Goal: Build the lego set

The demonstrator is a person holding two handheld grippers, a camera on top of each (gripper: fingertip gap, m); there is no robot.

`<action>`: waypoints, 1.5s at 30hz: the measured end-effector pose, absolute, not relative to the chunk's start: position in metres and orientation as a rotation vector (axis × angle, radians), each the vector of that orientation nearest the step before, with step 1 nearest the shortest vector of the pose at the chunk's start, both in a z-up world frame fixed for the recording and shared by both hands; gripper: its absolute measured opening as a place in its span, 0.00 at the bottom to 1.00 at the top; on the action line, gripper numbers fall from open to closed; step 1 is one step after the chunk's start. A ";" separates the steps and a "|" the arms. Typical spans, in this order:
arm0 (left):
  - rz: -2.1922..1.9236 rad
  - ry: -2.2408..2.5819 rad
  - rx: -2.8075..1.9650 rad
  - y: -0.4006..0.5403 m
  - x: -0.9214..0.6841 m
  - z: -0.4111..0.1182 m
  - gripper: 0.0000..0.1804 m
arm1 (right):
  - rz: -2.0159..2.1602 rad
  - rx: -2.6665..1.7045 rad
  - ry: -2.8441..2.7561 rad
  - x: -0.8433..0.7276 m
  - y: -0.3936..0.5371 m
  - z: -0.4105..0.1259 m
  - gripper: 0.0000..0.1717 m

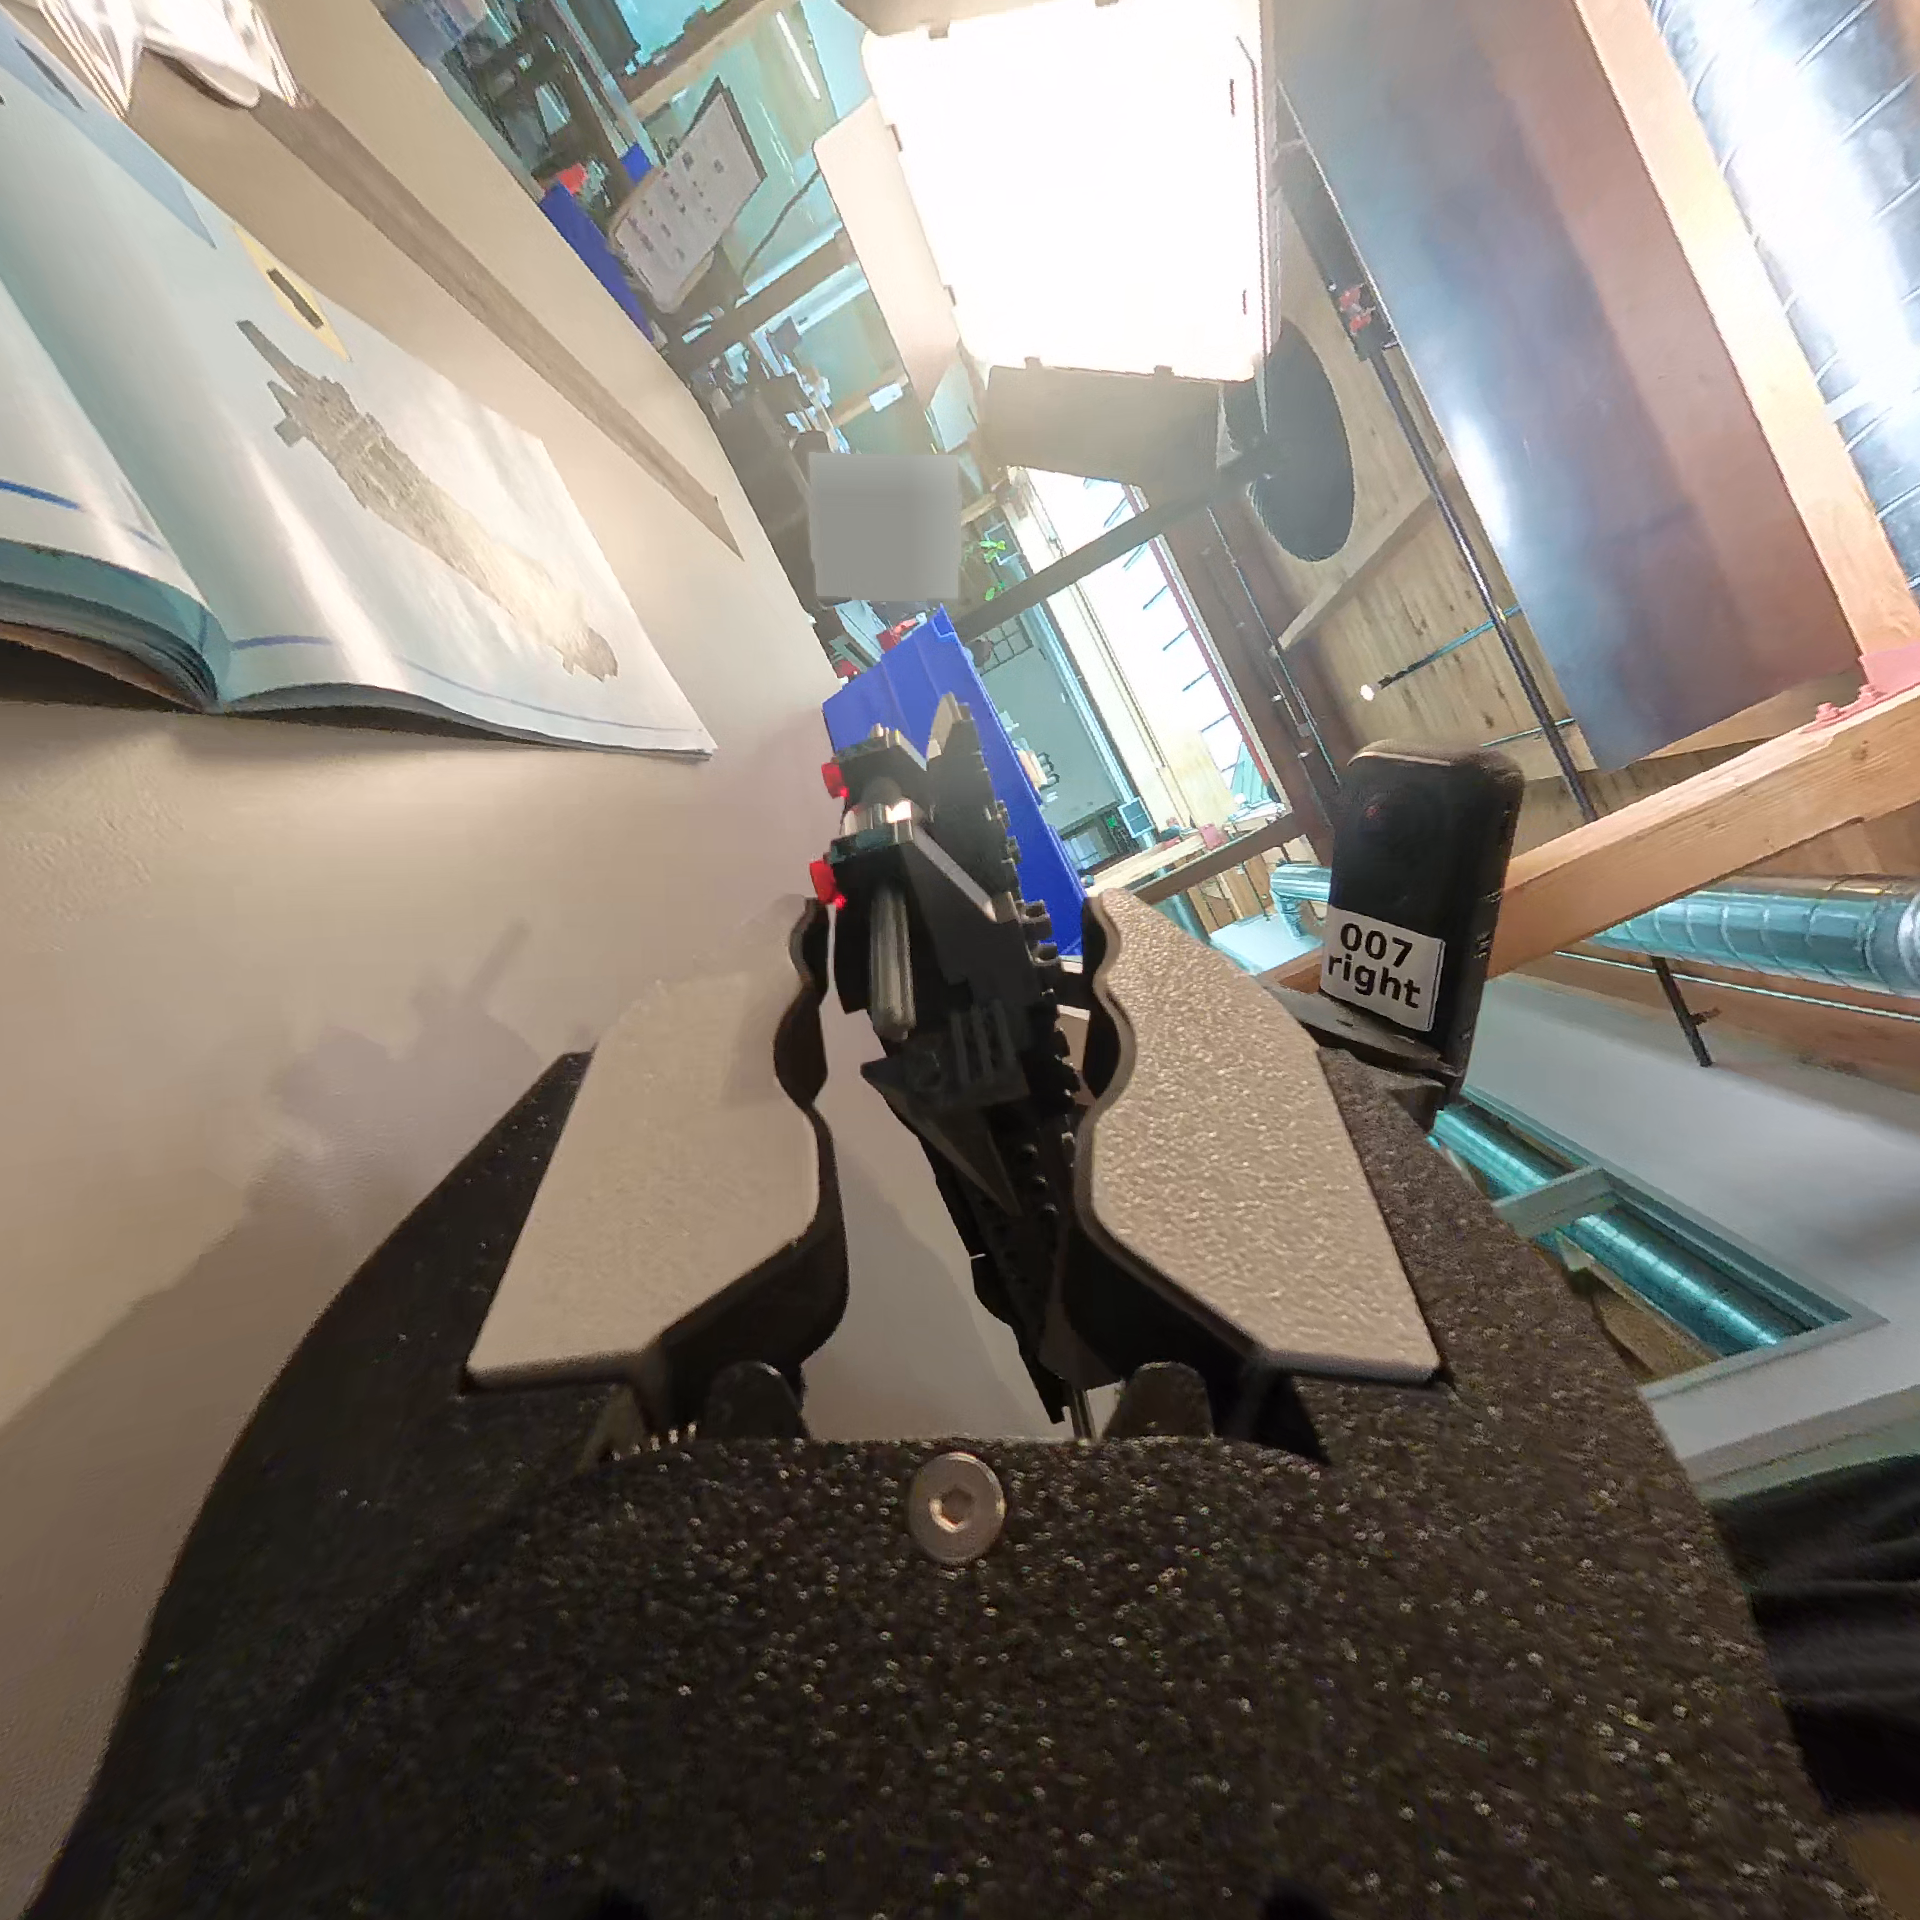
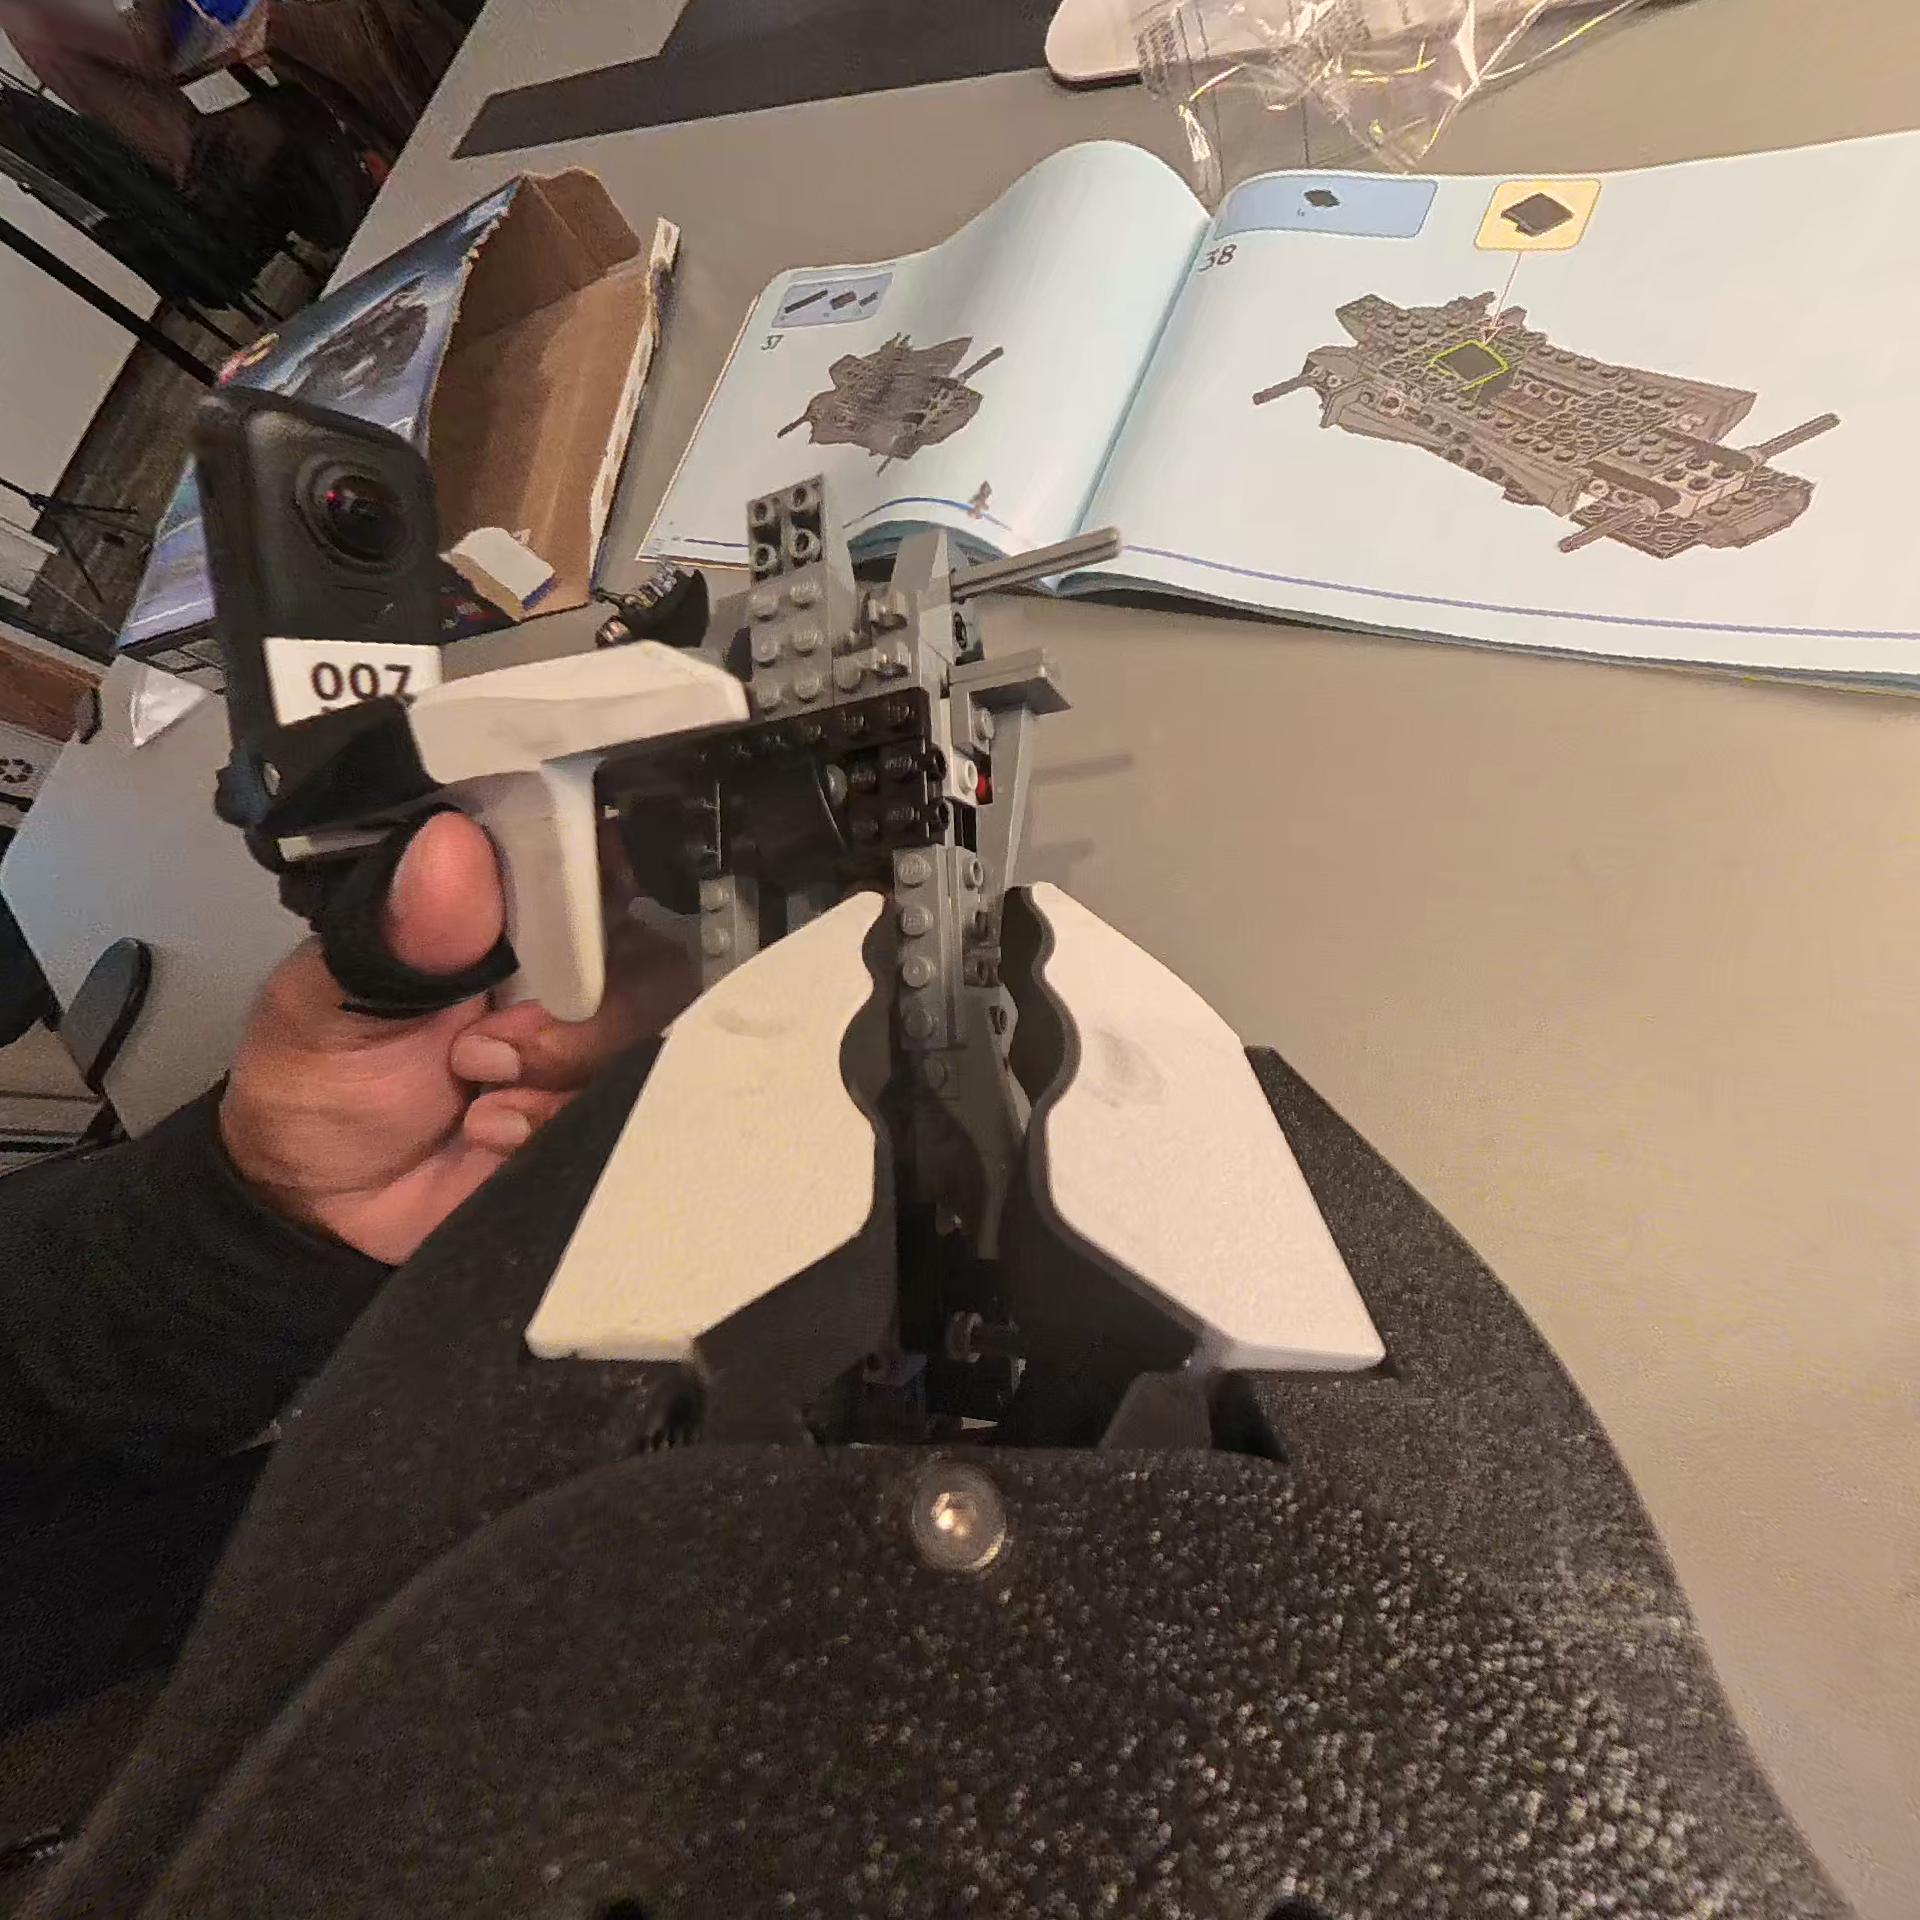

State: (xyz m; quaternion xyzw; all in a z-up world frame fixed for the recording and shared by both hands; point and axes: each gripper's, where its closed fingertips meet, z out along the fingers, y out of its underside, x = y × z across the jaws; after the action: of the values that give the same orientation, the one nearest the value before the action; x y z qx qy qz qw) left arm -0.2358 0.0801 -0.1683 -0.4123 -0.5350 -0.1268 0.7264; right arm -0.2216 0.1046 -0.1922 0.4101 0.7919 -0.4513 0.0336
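Open booklet point(image 2: 1351, 416), torn box point(image 2: 520, 343), bags point(image 2: 1340, 73)

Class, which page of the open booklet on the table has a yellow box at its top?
The right-hand page, showing the larger drawing; the left-hand page has only a blue box.

The near end of the brick model point(image 2: 925, 831) is hidden deep between the right gripper's point(image 2: 940, 925) fingers. The open booklet point(image 2: 1455, 416) is cut off at the right edge, and the clear bag point(image 2: 1340, 73) at the top. In the left wrist view, the left gripper's point(image 1: 951, 966) contact with the model cannot be told, and a mosaic patch covers part of the far background.
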 end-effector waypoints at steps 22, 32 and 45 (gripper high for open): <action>-0.182 -1.184 -0.998 0.081 -0.236 -0.171 0.22 | -1.386 1.224 2.463 -0.221 0.105 -0.192 0.11; -0.325 -1.246 -0.924 0.079 -0.238 -0.180 0.21 | -1.347 1.240 2.503 -0.222 0.103 -0.193 0.11; -0.435 -1.288 -0.882 0.082 -0.238 -0.187 0.21 | -1.288 1.252 2.450 -0.224 0.100 -0.199 0.11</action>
State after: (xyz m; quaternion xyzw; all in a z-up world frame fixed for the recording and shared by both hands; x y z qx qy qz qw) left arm -0.2381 0.0821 -0.1868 -0.3943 -0.5759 -0.1943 0.6893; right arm -0.2243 0.0998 -0.1994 0.4114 0.8054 -0.4235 0.0517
